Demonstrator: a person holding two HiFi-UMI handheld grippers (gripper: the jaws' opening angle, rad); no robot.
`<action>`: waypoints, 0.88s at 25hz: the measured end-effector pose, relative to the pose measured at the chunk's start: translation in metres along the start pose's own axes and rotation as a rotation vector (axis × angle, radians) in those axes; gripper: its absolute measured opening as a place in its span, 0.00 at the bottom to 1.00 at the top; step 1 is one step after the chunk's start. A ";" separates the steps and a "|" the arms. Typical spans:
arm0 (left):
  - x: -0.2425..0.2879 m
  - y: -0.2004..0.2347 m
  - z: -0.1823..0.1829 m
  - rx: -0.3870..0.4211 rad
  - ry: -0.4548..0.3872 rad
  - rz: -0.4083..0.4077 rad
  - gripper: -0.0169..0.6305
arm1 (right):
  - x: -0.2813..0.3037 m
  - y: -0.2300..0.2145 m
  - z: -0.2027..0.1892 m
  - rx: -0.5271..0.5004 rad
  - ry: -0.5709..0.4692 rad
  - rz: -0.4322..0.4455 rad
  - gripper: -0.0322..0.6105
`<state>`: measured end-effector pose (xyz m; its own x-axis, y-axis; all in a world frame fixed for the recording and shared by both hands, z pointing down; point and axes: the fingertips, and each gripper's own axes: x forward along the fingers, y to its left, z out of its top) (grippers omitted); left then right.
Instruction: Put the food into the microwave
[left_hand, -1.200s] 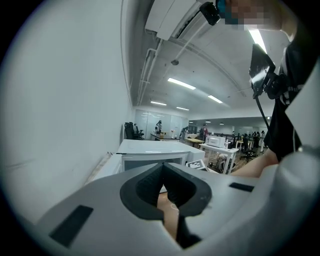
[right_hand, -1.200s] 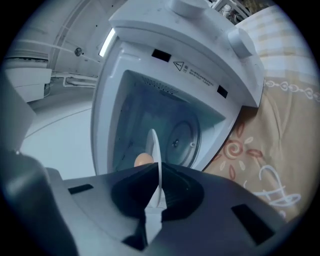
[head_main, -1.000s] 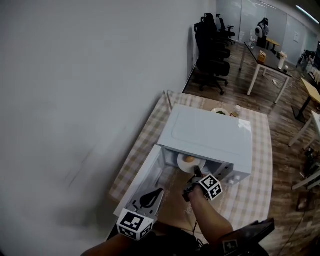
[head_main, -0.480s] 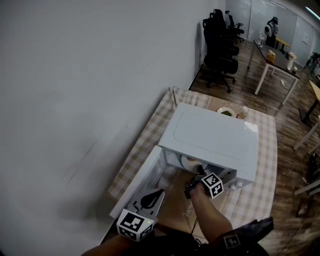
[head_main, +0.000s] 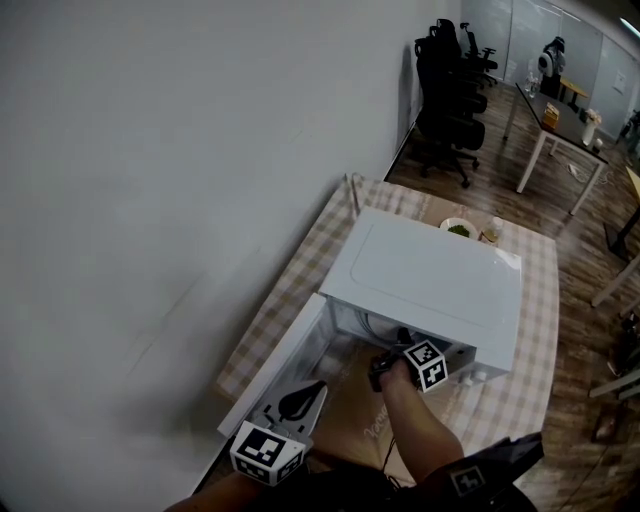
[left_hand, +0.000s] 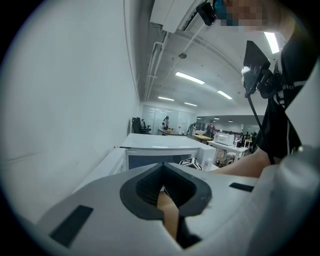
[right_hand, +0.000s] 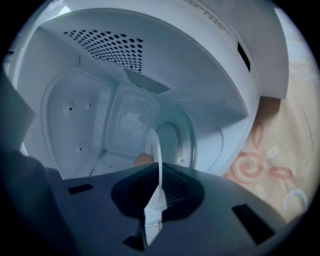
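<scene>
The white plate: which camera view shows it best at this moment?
The right gripper view: the plate stands edge-on, clamped in the right gripper, inside the microwave. In the head view the microwave's top hides it. The left gripper view shows only the microwave's outside.

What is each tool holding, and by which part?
Right tool pinches the white plate by its near rim, inside the microwave. Left tool is shut, empty.
</scene>
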<state>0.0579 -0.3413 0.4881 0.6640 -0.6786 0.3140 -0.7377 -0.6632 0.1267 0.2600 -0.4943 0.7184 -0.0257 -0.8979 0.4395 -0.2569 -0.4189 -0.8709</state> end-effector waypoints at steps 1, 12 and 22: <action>-0.001 0.000 0.000 0.000 0.000 0.001 0.04 | 0.001 0.000 0.000 -0.008 -0.004 -0.011 0.08; -0.007 -0.003 0.000 -0.008 -0.031 -0.021 0.04 | 0.000 -0.002 0.009 -0.105 -0.064 -0.120 0.10; -0.014 -0.005 -0.002 0.003 -0.029 -0.027 0.04 | -0.004 -0.004 0.015 -0.222 -0.083 -0.196 0.20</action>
<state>0.0519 -0.3283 0.4851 0.6867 -0.6694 0.2834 -0.7193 -0.6820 0.1322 0.2753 -0.4913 0.7166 0.1218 -0.8148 0.5668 -0.4541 -0.5535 -0.6982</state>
